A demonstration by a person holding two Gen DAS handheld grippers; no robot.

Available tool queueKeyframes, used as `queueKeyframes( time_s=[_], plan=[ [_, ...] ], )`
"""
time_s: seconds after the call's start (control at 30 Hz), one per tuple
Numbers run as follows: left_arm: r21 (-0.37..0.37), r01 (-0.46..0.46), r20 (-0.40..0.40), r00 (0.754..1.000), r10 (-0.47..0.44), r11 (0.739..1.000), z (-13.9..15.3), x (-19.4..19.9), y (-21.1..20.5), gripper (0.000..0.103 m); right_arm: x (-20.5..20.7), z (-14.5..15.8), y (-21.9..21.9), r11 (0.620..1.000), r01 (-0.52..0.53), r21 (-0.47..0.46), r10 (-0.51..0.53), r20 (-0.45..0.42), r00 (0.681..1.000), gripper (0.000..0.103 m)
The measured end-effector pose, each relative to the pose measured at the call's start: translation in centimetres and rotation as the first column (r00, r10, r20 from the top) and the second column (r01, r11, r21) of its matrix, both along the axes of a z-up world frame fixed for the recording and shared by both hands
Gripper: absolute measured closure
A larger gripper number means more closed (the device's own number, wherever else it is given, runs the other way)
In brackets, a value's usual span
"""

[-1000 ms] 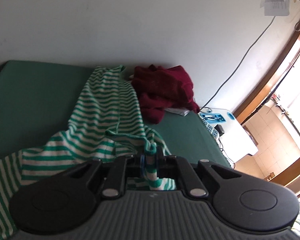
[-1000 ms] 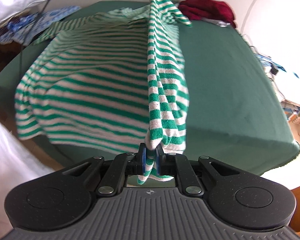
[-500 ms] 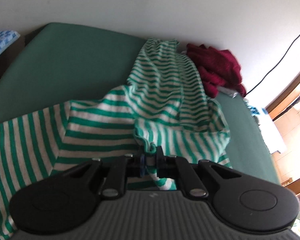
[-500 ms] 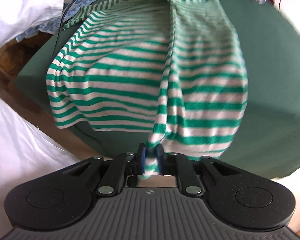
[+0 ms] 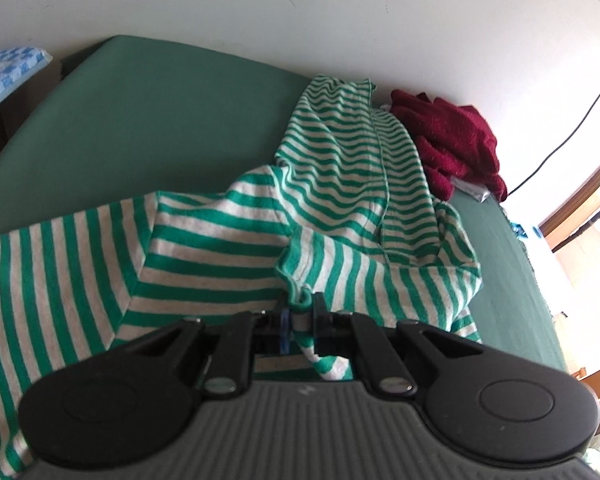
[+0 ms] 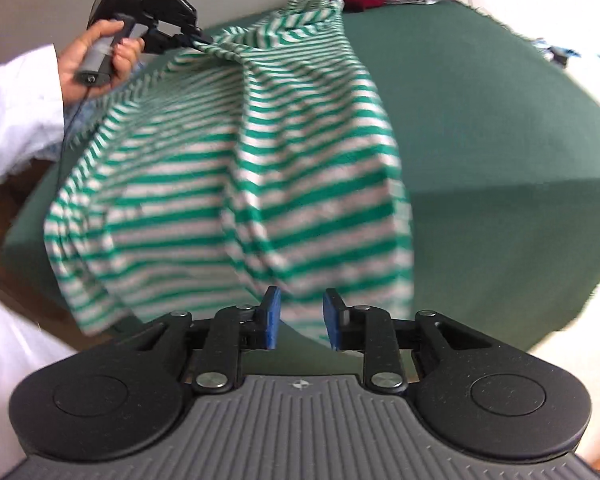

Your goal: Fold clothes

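Pinching a bunched edge of the striped shirt (image 5: 300, 308) in the left tool (image 5: 299, 322), pads together on the cloth, with the fabric running up and away from the grip. Standing apart at the right tool (image 6: 297, 318), blue pads (image 6: 271, 316) clear of the cloth, nothing pressed between them; shirt hem hanging just beyond, blurred. Seen from the right wrist, gripping the left tool's handle with a hand (image 6: 100, 54) in a white sleeve (image 6: 16, 108), shirt stretching from that grip toward the near edge of the bed (image 6: 500, 120). Lying mostly across the green bed, part of the shirt spilling over the bed's near edge, far end reaching toward the dark red garment (image 5: 452, 140) by the wall. Likely laying the shirt out flat before folding. Doing this well probably means keeping the left pinch firm while drawing the cloth taut, re-gripping with the right tool at an opposite corner rather than a mid-fold, then lowering both ends together so that no wrinkle gets trapped beneath and no part dangles off the bed.
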State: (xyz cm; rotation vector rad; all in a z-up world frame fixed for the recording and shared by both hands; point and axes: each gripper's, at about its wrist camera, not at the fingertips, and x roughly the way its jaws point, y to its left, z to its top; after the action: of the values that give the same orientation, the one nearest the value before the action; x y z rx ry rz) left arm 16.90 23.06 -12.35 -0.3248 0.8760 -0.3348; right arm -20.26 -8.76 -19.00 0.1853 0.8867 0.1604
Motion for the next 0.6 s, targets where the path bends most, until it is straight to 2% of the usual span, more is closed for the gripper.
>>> queueKeyframes(
  time_s=[0.03, 0.1, 0.17, 0.23, 0.27, 0.33, 0.4, 0.47, 0.53, 0.57, 0.6],
  plan=[
    [0.000, 0.002, 0.001, 1.000, -0.002, 1.000, 0.0, 0.0, 0.0, 0.099, 0.6, -0.8, 0.6, 1.000, 0.005, 0.003, -0.005, -0.021, 1.000, 0.078],
    [0.015, 0.007, 0.006, 1.000, -0.007, 1.000, 0.1, 0.0, 0.0, 0.099, 1.6, -2.8, 1.5, 1.000, 0.001, 0.012, 0.000, -0.118, 0.993, 0.078],
    [0.002, 0.010, 0.000, 1.000, -0.010, 1.000, 0.0, 0.1, 0.2, 0.099, 1.6, -4.2, 2.2, 1.000, -0.018, -0.018, 0.014, -0.200, 0.980, 0.080],
    [-0.009, 0.019, -0.002, 1.000, -0.019, 1.000, 0.0, 0.3, 0.2, 0.099, 0.1, -3.7, 2.2, 0.998, -0.031, -0.045, 0.021, -0.200, 0.980, 0.080],
    [-0.007, 0.024, 0.002, 1.000, -0.024, 1.000, 0.1, 0.3, 0.1, 0.099, -0.7, -3.0, 1.7, 1.000, -0.016, -0.016, 0.013, -0.184, 0.983, 0.080],
    [-0.012, 0.031, 0.006, 1.000, -0.031, 0.999, 0.0, 0.3, 0.0, 0.099, -1.5, -2.2, 0.7, 0.998, 0.045, 0.031, -0.040, -0.155, 0.987, 0.078],
    [-0.019, 0.032, 0.001, 0.999, -0.032, 0.999, -0.1, 0.4, 0.0, 0.099, -1.8, -1.9, -0.2, 0.991, 0.118, 0.070, -0.109, -0.129, 0.986, 0.067],
    [-0.019, 0.029, -0.009, 1.000, -0.029, 0.999, -0.5, 0.6, 0.1, 0.099, -0.8, -2.5, -0.2, 0.982, 0.165, 0.088, -0.156, -0.099, 0.983, 0.066],
    [-0.018, 0.029, -0.009, 1.000, -0.029, 0.999, -0.7, 0.6, 0.1, 0.099, 0.7, -3.5, 0.6, 0.977, 0.194, 0.083, -0.189, -0.068, 0.980, 0.080],
    [-0.018, 0.029, -0.007, 1.000, -0.029, 0.999, -0.8, 0.6, 0.2, 0.099, 1.6, -4.1, 1.1, 0.973, 0.224, 0.058, -0.219, -0.081, 0.972, 0.093],
    [-0.026, 0.029, -0.008, 1.000, -0.029, 0.999, -0.9, 0.5, 0.3, 0.099, 2.5, -4.7, 1.3, 0.965, 0.261, 0.020, -0.256, -0.132, 0.958, 0.096]
  ],
)
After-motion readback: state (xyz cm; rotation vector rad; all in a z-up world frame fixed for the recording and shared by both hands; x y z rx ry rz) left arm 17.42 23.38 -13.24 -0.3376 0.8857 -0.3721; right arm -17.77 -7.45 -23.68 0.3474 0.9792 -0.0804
